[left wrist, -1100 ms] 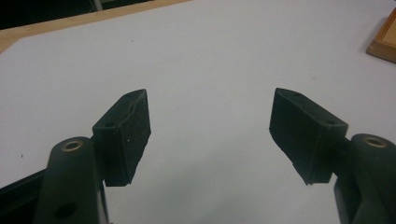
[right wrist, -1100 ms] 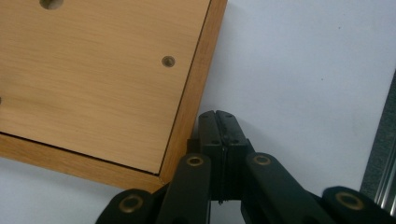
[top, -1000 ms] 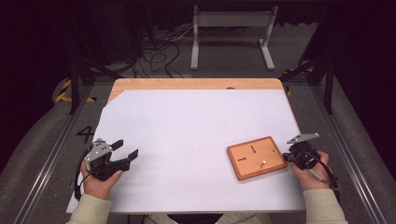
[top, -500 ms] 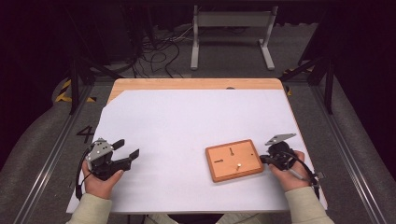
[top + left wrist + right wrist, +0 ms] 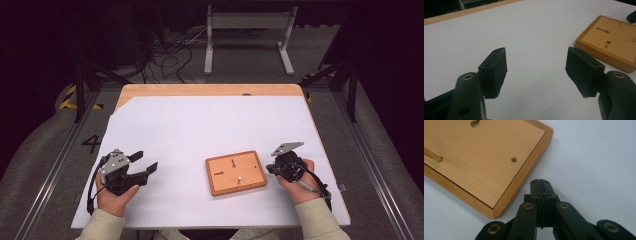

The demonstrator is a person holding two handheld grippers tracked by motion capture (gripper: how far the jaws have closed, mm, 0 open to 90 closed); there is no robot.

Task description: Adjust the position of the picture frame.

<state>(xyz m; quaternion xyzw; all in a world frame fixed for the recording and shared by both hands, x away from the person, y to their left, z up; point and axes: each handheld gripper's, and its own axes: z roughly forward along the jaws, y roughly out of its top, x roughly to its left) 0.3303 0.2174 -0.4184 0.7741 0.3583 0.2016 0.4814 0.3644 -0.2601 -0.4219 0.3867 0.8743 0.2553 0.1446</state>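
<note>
A flat rectangular wooden board (image 5: 235, 173) lies on a smooth white sheet (image 5: 200, 130) that covers most of a pale wood worktop (image 5: 210, 90). The board sits toward the near right of the sheet, slightly turned, with rounded corners, a raised darker rim and a light, fine-grained face. In that face are dark narrow slots and a small round metal stud; a thin brass-coloured peg (image 5: 432, 157) shows in the right gripper view. The right gripper (image 5: 272, 168), matte black with brass rivets and a grey three-cornered plate on top, rests at the board's right edge; its jaws are pressed together with nothing between them, their tips just beside the rim, and I cannot tell whether they touch it. The left gripper (image 5: 144, 164) is well apart from the board, at the near left of the sheet. Its blocky, wedge-shaped black jaws, with dull rubbery pads, stand spread and have just been closing a little, with only bare sheet between them. A hand in a cream sleeve holds each gripper. Beyond the worktop, tangled cables (image 5: 165, 55) lie on a dark floor by a grey metal stand (image 5: 248, 30).
</note>
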